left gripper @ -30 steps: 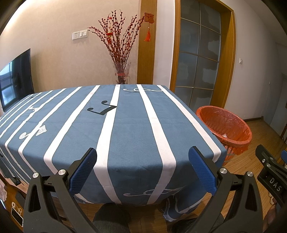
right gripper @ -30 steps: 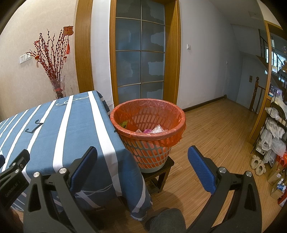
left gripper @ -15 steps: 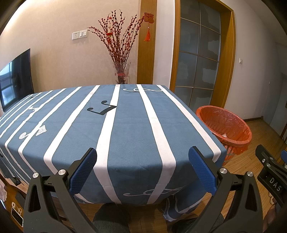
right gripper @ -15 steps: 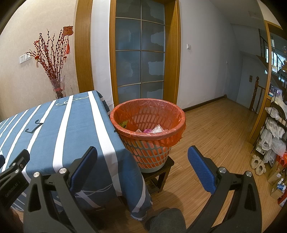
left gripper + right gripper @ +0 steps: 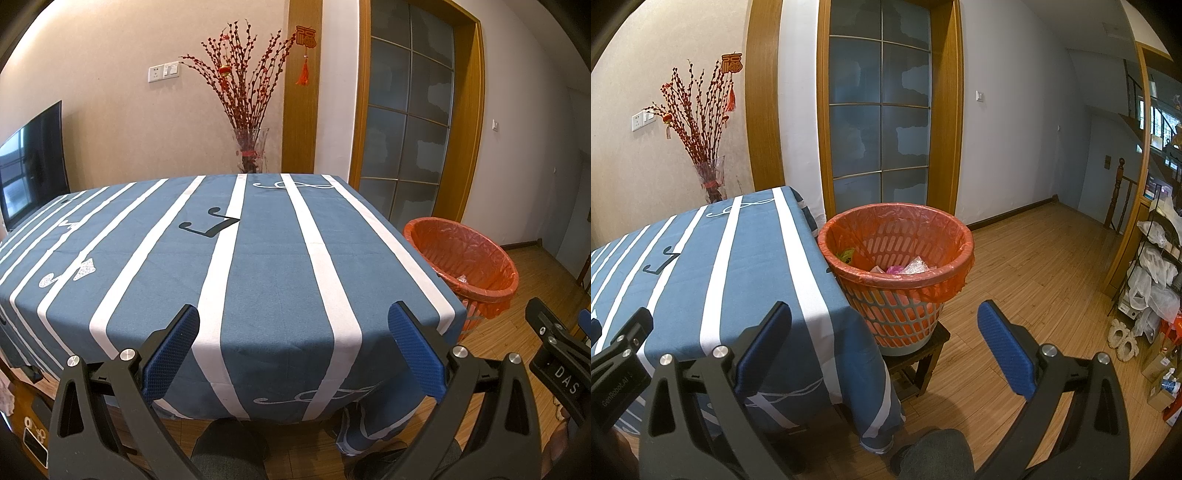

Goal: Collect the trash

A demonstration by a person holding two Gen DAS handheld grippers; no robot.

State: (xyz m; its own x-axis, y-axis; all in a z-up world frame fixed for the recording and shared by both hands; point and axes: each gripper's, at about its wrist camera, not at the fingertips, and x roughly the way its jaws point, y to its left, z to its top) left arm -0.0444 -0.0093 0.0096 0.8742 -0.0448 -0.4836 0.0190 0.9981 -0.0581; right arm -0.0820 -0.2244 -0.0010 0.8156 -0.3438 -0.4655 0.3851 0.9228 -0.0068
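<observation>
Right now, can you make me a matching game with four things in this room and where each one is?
Things:
1. basket
2. vase
3. trash
4. slippers

Places:
A. on the floor beside the shelf
B. on a small stool beside the table
C. behind the table's far edge
D. inside the orange liner

Pairs: 1-B, 2-C, 3-D, 4-A

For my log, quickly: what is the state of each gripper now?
Left gripper: open, holding nothing.
Right gripper: open, holding nothing.

Wrist views sharing table [image 5: 280, 258], bin [image 5: 897, 258]
</observation>
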